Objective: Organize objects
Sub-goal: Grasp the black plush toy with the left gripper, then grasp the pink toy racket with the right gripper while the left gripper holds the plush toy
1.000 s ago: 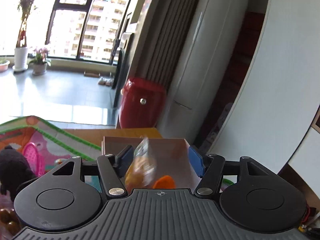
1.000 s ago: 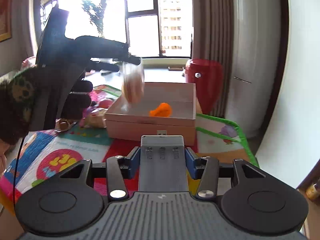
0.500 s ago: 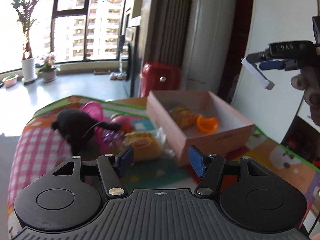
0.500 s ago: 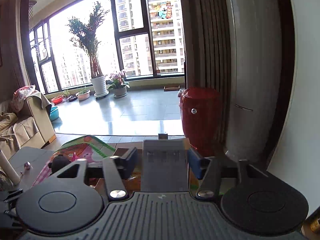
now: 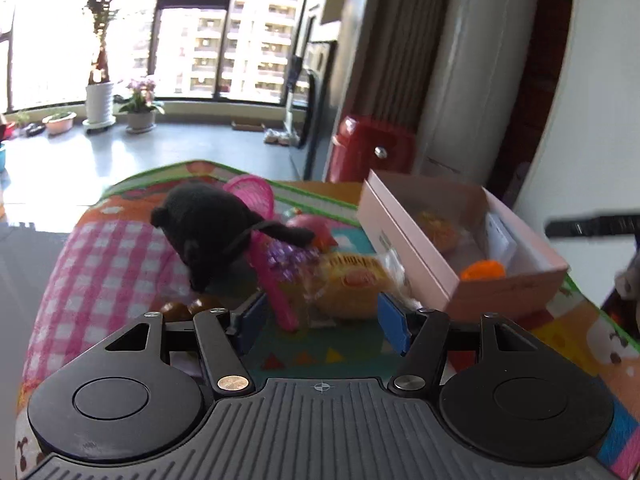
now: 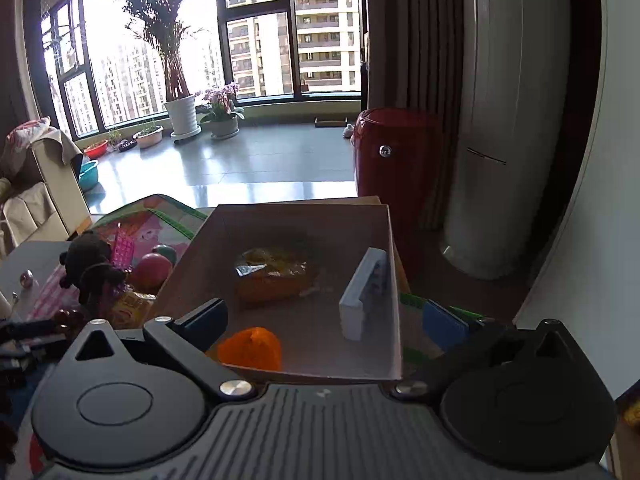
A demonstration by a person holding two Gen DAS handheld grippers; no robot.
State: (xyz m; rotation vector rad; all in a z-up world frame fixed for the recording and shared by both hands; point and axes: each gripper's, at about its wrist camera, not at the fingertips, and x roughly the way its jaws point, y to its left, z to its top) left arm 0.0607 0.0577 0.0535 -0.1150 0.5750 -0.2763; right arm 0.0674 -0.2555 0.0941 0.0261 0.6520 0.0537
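A colourful play mat (image 5: 120,240) covers the surface, and on it sits an open pink cardboard box (image 6: 394,280), the largest of the things being sorted. The right gripper (image 6: 328,316) hangs over the box's near end, its jaws having just swung wide apart with nothing between them. Inside the box a pale blue-grey battery holder (image 6: 362,296) stands on edge against the right wall, a wrapped pastry (image 6: 272,276) lies near the middle, and an orange toy (image 6: 250,348) rests at the near end.

To the left of the box, on the mat, lies a black plush toy (image 5: 208,232) across a pink plastic net (image 5: 272,280), with a second wrapped pastry (image 5: 352,284) just beside the box wall and a red ball (image 6: 154,270) further back. The left gripper (image 5: 320,320) is about half open and empty, aimed at the packet, which lies just beyond its blue fingertips (image 5: 394,322).
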